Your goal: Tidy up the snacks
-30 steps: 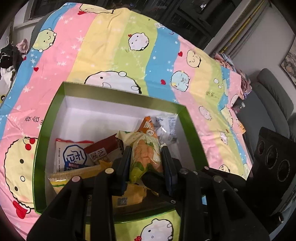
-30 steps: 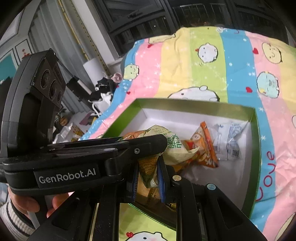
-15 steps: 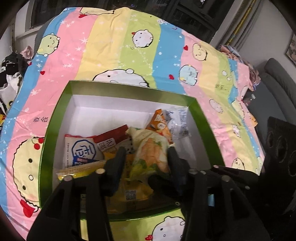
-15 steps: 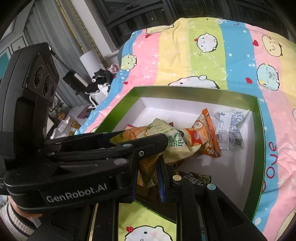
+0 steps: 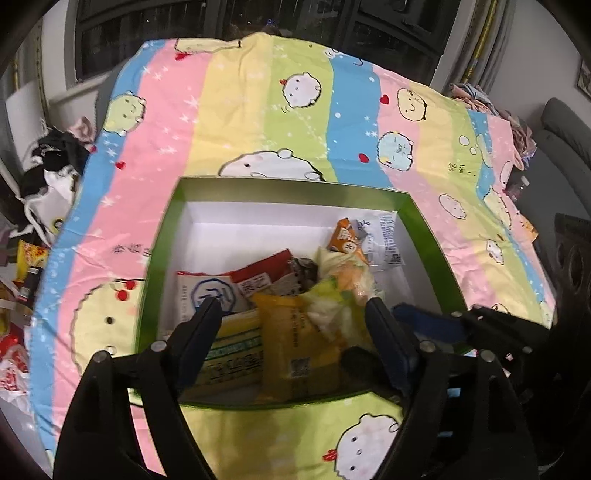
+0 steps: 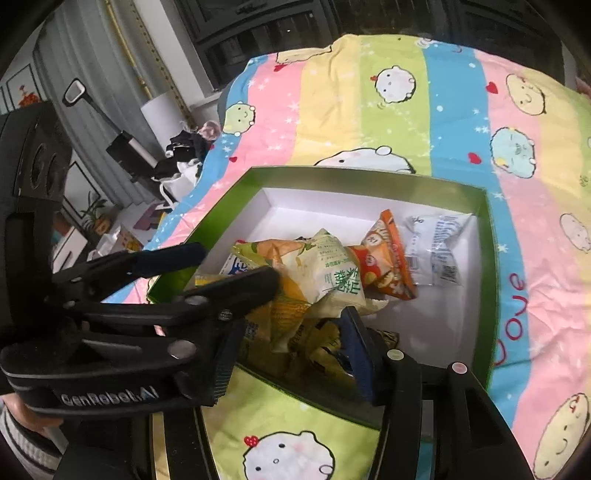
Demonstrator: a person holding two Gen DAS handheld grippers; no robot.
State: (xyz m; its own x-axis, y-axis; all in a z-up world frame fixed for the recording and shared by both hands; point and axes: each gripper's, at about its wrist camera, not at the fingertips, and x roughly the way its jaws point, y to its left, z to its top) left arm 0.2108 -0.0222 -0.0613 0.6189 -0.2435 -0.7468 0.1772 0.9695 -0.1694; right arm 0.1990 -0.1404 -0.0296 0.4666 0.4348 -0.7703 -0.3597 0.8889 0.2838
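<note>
Surface: bed under a striped cartoon sheet point(image 5: 236, 122) in pink, yellow, green and blue; "Love" in red script near the box in the right wrist view.
Room: dark window panes, grey curtain, clutter at the left.
Green box point(image 6: 489, 258), white inside, lies on the sheet; snack packets point(image 5: 295, 328) heaped at its near end.
Left hand-held gripper point(image 5: 291, 317), marked "GenRobot.AI": jaws just opened, spread wide over the heap.
Right hand-held gripper point(image 6: 291, 332): jaws just parted, packets between, none pinched.

dark windows point(image 5: 258, 18) | grey sofa point(image 5: 565, 125) | striped cartoon bedsheet point(image 5: 236, 110)
</note>
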